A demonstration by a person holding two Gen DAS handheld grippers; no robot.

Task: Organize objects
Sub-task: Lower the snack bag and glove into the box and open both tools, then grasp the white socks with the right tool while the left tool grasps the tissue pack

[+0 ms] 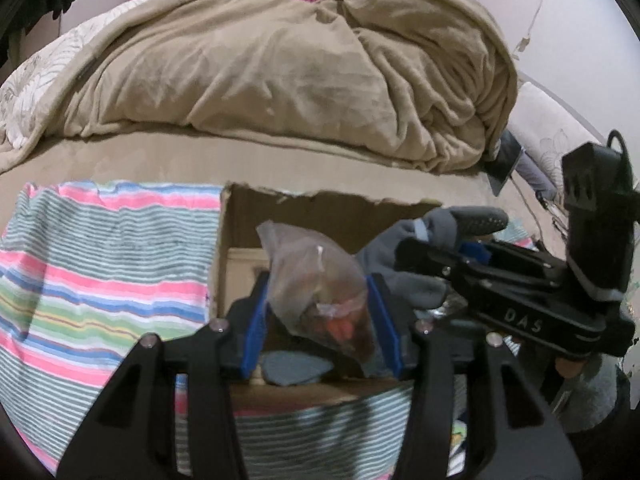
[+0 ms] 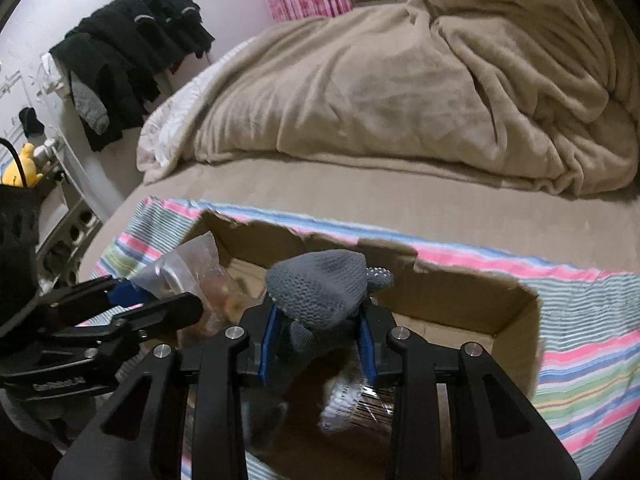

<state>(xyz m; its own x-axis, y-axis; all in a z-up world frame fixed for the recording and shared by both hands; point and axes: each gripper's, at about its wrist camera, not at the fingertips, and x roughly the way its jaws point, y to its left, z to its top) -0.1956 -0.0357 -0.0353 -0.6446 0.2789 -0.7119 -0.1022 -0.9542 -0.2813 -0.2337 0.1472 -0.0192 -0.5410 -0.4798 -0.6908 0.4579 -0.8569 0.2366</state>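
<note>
Both tongs carry something: from the left camera, the left gripper is pinched on a clear bag held above the open box on the striped cloth, so it should sink lower before letting go, clear of the torn rim. From the right camera, the right gripper is clamped on a grey glove over the same box; I'd drop that into the bare right corner, well apart from the bag.

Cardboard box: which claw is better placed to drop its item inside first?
Probably the right claw: its grey glove hangs over the cardboard box opening. The left claw holds its plastic bag near the box's left wall.
</note>
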